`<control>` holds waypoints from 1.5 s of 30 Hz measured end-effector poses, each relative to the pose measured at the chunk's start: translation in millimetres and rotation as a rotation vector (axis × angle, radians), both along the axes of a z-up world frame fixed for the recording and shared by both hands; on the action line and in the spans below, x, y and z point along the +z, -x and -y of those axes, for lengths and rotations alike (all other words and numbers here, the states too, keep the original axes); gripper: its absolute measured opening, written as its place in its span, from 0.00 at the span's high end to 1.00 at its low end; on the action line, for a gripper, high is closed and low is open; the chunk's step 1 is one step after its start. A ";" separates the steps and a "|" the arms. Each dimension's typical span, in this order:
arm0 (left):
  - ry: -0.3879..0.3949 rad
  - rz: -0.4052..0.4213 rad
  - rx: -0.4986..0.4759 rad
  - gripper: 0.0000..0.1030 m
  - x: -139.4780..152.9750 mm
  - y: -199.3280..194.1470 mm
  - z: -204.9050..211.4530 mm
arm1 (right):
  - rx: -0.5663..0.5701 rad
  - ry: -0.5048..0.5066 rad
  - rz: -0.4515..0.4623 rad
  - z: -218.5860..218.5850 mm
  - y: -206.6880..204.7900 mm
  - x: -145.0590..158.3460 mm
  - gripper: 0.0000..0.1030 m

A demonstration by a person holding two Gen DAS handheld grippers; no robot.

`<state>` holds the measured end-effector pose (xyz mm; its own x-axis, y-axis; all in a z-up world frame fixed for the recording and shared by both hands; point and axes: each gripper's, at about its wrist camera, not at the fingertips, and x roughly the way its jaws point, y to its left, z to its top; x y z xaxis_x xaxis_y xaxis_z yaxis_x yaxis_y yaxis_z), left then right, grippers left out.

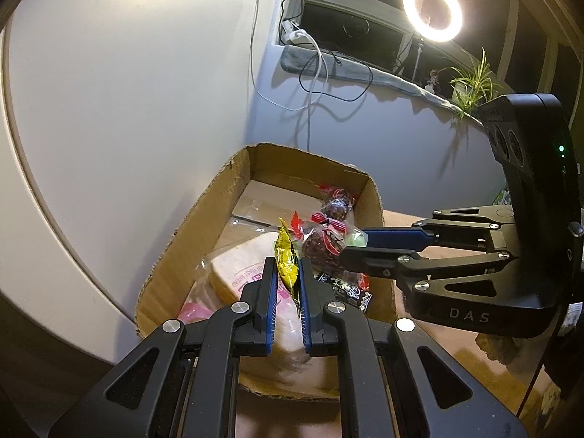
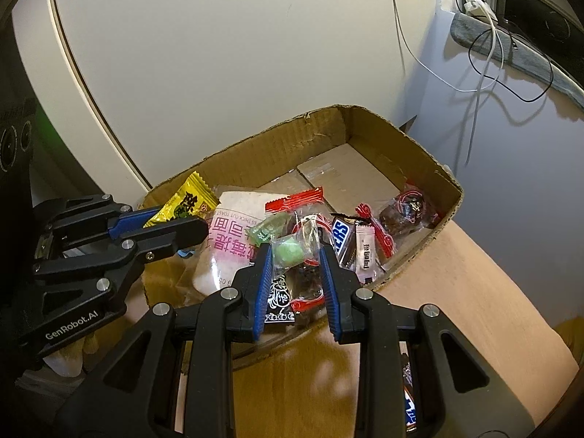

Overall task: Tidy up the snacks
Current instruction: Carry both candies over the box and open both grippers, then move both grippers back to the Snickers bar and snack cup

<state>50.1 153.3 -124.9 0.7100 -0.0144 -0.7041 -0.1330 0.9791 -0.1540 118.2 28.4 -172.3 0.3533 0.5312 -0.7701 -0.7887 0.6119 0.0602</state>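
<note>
The left gripper (image 1: 286, 277) is clamped on a yellow candy packet (image 1: 287, 260), which sits above the near-left end of the cardboard box (image 2: 368, 124), over the wrapped toast bread (image 2: 233, 233). The packet's long axis runs forward along the fingers, its free end pointing out past the tips toward the box's far wall. So the drop lies straight below: loosening the grip would likely let it fall onto the bread.

The right gripper (image 2: 296, 261) has its jaws spread, with a clear wrapper holding a green candy (image 2: 289, 254) between the blue pads; I cannot tell whether they touch it. It reaches over the near wall of the box from the right, angled downward, above the pile with the Snickers bar (image 2: 342, 239) and red-trimmed sweets (image 2: 377, 235). Both grippers crowd the same end, near each other, the left one tilted slightly down
</note>
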 end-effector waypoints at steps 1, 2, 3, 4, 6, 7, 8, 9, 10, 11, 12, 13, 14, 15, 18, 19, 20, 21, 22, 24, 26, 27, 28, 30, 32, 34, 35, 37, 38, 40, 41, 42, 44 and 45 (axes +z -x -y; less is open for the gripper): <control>-0.001 0.001 0.000 0.91 -0.1 -0.4 0.2 | 0.001 0.002 0.001 -0.7 -0.1 0.0 0.73; -0.002 0.002 0.000 0.91 -0.1 -0.7 0.1 | 0.002 0.003 0.003 -1.1 -0.1 0.1 0.73; -0.008 0.005 0.001 0.91 -0.3 -0.8 0.2 | 0.004 0.004 0.006 -1.4 -0.3 0.3 0.73; -0.011 0.005 0.004 0.90 -0.2 -1.0 0.2 | 0.004 0.004 0.008 -1.6 -0.5 0.7 0.73; -0.015 0.006 0.006 0.89 -1.2 -0.7 0.7 | 0.003 0.002 0.015 -1.7 -1.2 1.4 0.73; -0.018 0.007 0.008 0.88 -1.3 -0.6 0.8 | 0.003 0.003 0.015 -1.9 -1.7 1.4 0.73; -0.021 0.008 0.011 0.88 -1.2 -0.7 0.6 | 0.004 0.003 0.014 -2.0 -2.1 0.9 0.73; -0.024 0.008 0.012 0.88 -1.4 -1.2 0.5 | 0.005 0.004 0.013 -2.2 -2.7 0.4 0.72; -0.027 0.009 0.013 0.87 -1.1 -1.3 0.5 | 0.005 0.007 0.015 -2.5 -2.8 -0.1 0.71; -0.032 0.011 0.013 0.85 -0.7 -1.2 0.2 | 0.005 0.010 0.018 -2.7 -2.7 -0.2 0.70; -0.036 0.013 0.015 0.83 -0.1 -1.4 -0.1 | 0.004 0.014 0.022 -3.3 -2.8 -0.6 0.69; -0.039 0.016 0.017 0.82 0.5 -1.0 -0.3 | 0.003 0.015 0.026 -3.5 -2.9 -0.7 0.63; -0.041 0.018 0.019 0.82 1.4 -0.7 -0.6 | 0.002 0.014 0.030 -3.7 -3.1 -0.4 0.56; -0.043 0.019 0.021 0.81 1.6 -0.8 -1.0 | 0.000 0.012 0.037 -3.4 -3.1 0.5 0.54; -0.050 0.023 0.027 0.75 2.9 0.0 -1.1 | 0.000 0.007 0.042 -2.9 -3.6 3.1 0.53; -0.053 0.024 0.027 0.75 3.4 0.2 -0.7 | -0.001 0.006 0.044 -2.6 -3.6 4.2 0.53; -0.062 0.025 0.028 0.75 4.1 0.7 0.5 | -0.002 0.005 0.047 -2.0 -3.5 5.4 0.53; -0.068 0.027 0.028 0.75 4.5 1.5 1.4 | -0.006 0.001 0.050 -0.5 -3.2 7.1 0.53; -0.073 0.029 0.028 0.74 5.4 2.1 2.7 | -0.009 -0.002 0.051 1.3 -2.9 8.3 0.50; -0.079 0.036 0.028 0.74 7.5 3.2 4.7 | -0.020 -0.015 0.054 5.7 -1.3 11.2 0.38; -0.093 0.049 0.029 0.74 11.0 5.5 9.2 | -0.025 -0.029 0.053 12.2 1.0 14.7 0.38; -0.104 0.055 0.029 0.74 12.6 6.8 11.7 | -0.033 -0.036 0.052 16.4 1.4 16.7 0.38; -0.118 0.063 0.028 0.74 14.4 9.0 15.6 | -0.039 -0.040 0.053 19.5 1.7 18.4 0.38; -0.146 0.078 0.023 0.71 17.9 13.2 24.1 | -0.055 -0.050 0.054 28.5 2.4 21.7 0.38; -0.156 0.092 0.013 0.65 20.8 17.1 32.0 | -0.075 -0.058 0.050 40.1 3.3 24.8 0.38; -0.160 0.103 -0.002 0.64 23.1 20.5 40.1 | -0.087 -0.057 0.047 49.9 4.6 26.3 0.37; -0.165 0.110 -0.011 0.64 24.3 22.4 45.0 | -0.093 -0.053 0.049 54.7 5.3 27.3 0.29; -0.162 0.117 -0.021 0.64 24.5 25.3 51.0 | -0.110 -0.049 0.068 67.4 8.2 29.9 0.22; -0.149 0.119 -0.027 0.64 24.2 26.7 54.2 | -0.115 -0.046 0.073 72.6 9.5 30.4 0.21; -0.125 0.119 -0.038 0.64 22.7 28.3 59.2 | -0.131 -0.034 0.075 86.6 12.3 30.1 0.21; -0.113 0.120 -0.045 0.64 21.7 29.3 62.7 | -0.140 -0.022 0.076 95.0 12.9 28.7 0.21; -0.105 0.119 -0.051 0.64 20.6 30.3 66.7 | -0.148 -0.011 0.078 101.1 12.9 27.3 0.21; -0.089 0.117 -0.070 0.64 17.2 32.1 76.5 | -0.167 0.013 0.079 115.6 10.8 23.5 0.21; -0.082 0.115 -0.077 0.64 15.5 32.9 80.4 | -0.175 0.021 0.072 121.4 9.1 20.9 0.21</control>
